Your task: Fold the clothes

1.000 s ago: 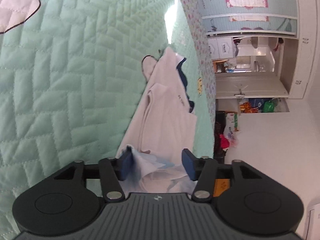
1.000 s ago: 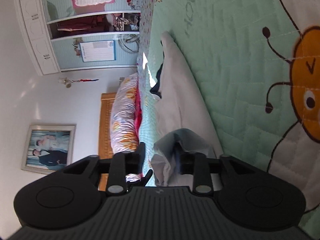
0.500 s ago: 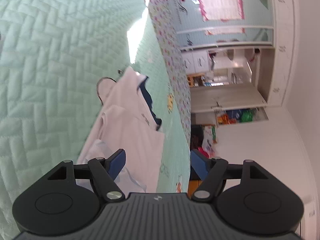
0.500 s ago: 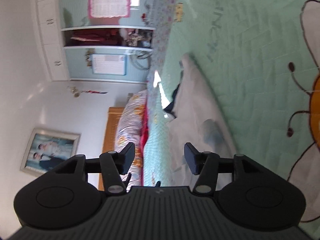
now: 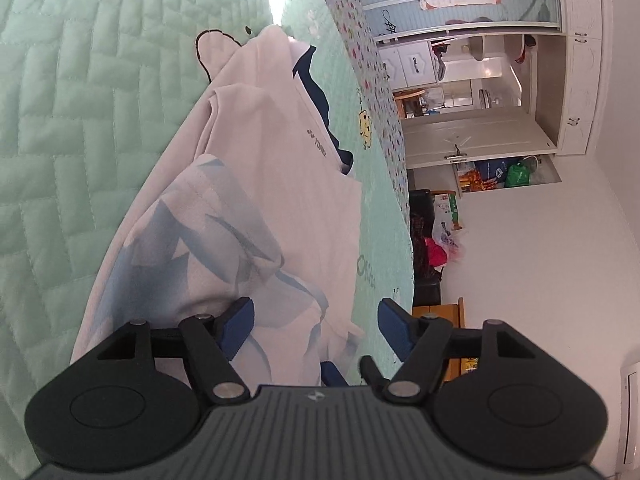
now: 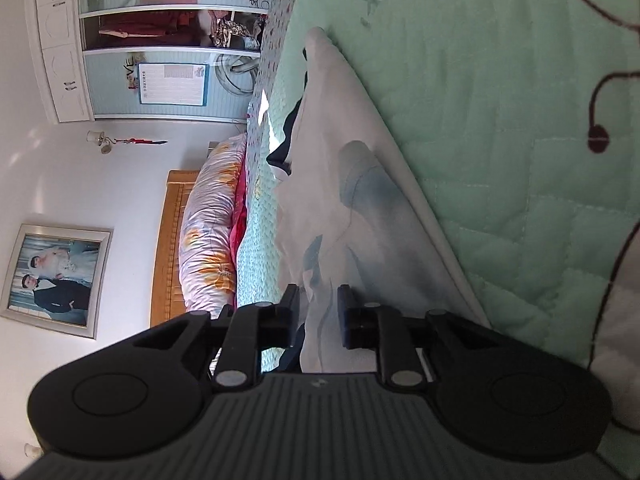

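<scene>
The white shirt [image 5: 280,168] lay on the green quilted bed [image 5: 80,120], stretching toward twelve o'clock from both claws; our left claw [image 5: 316,324] stood wide open over its printed hem, gripping nothing; our right claw [image 6: 318,308] was closing with hem fabric between its pads; we judged a thin pinch there might slip and let the fold skew.
</scene>
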`<state>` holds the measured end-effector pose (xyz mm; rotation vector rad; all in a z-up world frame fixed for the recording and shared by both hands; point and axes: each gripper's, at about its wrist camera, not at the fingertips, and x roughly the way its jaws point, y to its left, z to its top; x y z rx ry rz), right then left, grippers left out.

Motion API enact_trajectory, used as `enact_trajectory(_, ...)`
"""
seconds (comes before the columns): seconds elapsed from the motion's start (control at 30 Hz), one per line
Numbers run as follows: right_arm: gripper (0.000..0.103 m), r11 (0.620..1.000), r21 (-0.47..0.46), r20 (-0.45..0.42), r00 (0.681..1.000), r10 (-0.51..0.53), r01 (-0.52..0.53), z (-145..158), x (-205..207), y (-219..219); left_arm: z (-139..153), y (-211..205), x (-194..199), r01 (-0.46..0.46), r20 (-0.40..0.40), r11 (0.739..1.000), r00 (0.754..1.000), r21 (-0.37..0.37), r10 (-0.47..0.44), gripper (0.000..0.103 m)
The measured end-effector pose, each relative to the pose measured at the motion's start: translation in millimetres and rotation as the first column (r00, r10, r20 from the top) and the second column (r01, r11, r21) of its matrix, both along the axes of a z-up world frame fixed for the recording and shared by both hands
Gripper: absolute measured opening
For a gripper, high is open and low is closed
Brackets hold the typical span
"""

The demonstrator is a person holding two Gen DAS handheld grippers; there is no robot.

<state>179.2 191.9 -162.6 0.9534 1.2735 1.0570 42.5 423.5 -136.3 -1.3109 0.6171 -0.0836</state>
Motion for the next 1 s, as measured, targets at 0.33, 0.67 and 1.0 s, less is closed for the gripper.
enact_trajectory(0.33,0.043,0.996,-0.079,0.029,0.999,-0.037,0.039,8,-14,-20,15,-19,-4,0.010,-0.051,0.994,0.999,0.112,-0.004,0.075)
enact_trajectory(0.67,0.056,0.997,0.026,0.036,0.997,-0.069,0.068,29,-80,-118,56,-54,-110,0.006,0.010,0.988,1.000,0.152,-0.007,0.079)
enact_trajectory(1.0,0.057,0.994,-0.098,0.115,0.993,-0.029,0.041,30,-91,-129,37,-47,-179,-0.142,-0.066,0.967,0.985,0.212,0.159,0.081)
